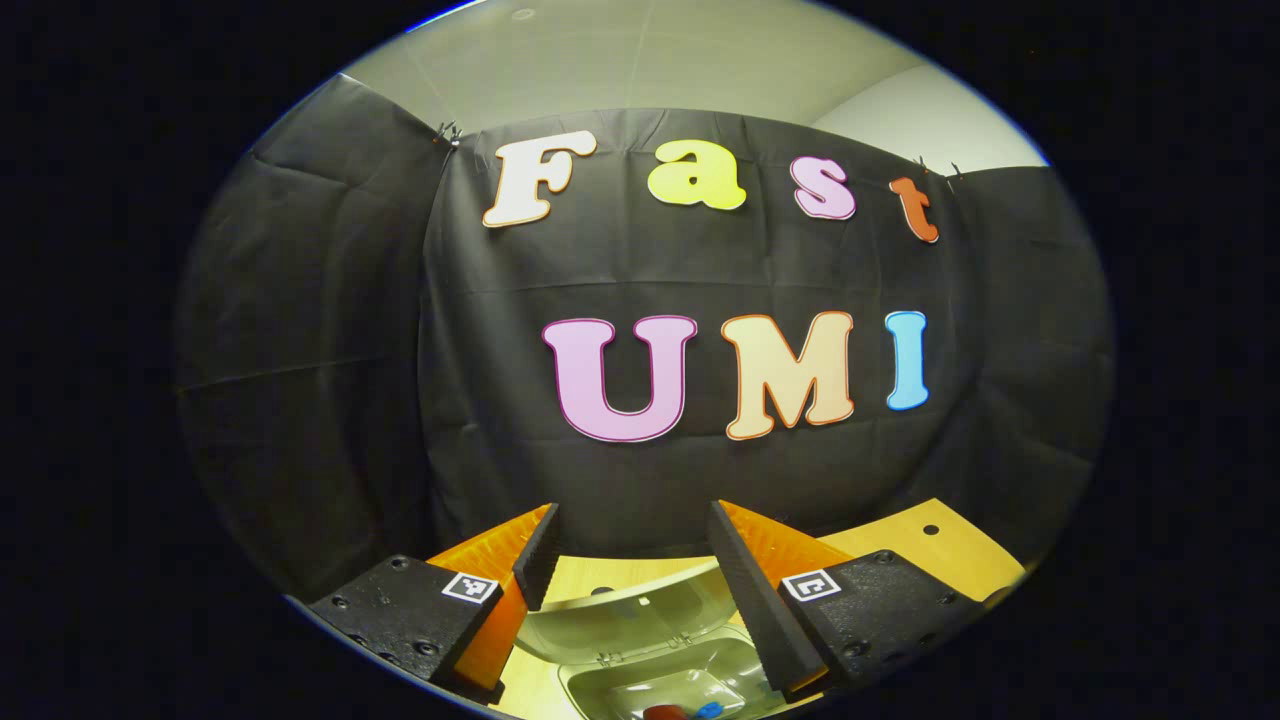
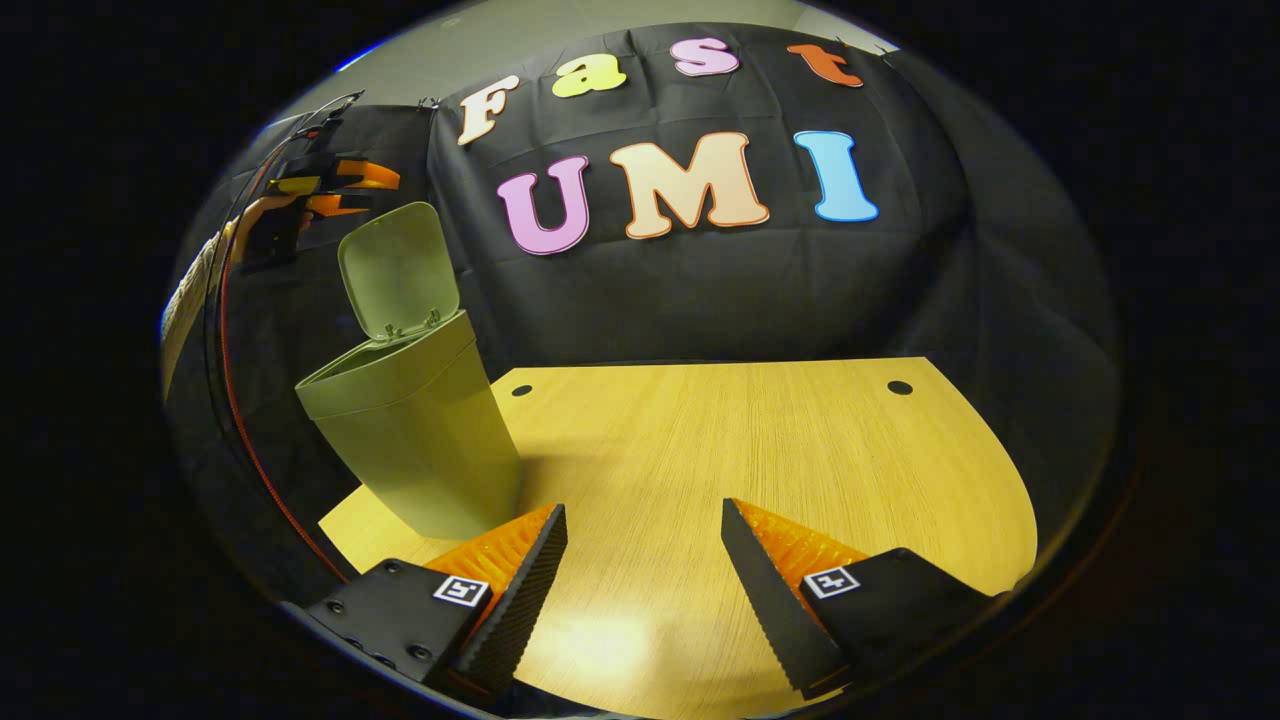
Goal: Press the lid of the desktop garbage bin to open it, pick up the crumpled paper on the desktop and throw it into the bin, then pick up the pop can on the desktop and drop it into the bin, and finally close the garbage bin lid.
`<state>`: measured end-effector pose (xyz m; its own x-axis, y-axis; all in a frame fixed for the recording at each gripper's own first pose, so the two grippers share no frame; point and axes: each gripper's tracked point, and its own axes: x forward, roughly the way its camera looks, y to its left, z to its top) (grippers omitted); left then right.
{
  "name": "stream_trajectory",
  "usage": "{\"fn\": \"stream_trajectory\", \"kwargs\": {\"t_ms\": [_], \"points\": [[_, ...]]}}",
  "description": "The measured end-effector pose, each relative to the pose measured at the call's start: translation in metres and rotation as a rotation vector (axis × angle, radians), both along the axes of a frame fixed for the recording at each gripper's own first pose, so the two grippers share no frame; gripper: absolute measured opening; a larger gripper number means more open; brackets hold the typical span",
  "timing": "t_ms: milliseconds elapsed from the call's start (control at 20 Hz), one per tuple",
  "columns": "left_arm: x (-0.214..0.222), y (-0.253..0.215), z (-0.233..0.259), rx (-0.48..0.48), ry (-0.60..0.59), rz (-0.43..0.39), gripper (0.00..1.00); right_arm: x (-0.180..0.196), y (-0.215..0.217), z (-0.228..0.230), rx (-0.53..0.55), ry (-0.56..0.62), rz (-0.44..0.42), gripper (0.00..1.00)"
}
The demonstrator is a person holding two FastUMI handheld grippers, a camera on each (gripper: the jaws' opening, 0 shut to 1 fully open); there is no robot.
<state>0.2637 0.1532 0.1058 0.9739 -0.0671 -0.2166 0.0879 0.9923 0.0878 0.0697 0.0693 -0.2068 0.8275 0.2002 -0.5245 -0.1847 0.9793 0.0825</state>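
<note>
The left tongs [image 1: 632, 585] hang spread wide and empty just above the open bin [image 1: 660, 680], its lid [image 1: 620, 615] upright between their fingers, while the right tongs [image 2: 640, 590], equally wide and empty, hover over the worktop [image 2: 760, 440] with the bin [image 2: 420, 430] near their left.

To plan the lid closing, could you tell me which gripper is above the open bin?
The left gripper: between its open jaws you look down into the bin, whereas the right gripper hangs over bare tabletop.
</note>
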Motion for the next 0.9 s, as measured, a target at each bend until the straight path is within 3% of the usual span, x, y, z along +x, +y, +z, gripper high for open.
{"fn": "stream_trajectory", "kwargs": {"t_ms": [200,250,350,700,900], "points": [[0.012,0.010,-0.017,-0.013,0.040,0.014,0.87,0.000,-0.004,0.000,-0.013,0.001,-0.022,0.98],[0.012,0.010,-0.023,-0.027,0.055,0.013,0.88,0.000,-0.004,-0.001,-0.011,-0.001,-0.026,0.94],[0.012,0.010,-0.035,-0.050,0.079,0.018,0.87,-0.003,-0.006,0.000,-0.013,0.000,-0.029,0.98],[-0.017,-0.005,-0.049,-0.108,0.073,0.008,0.88,-0.016,-0.019,0.010,-0.007,0.001,0.000,0.98],[-0.047,-0.004,-0.078,-0.041,0.085,0.056,0.88,-0.018,-0.029,0.016,0.009,-0.012,0.021,0.98]]}}
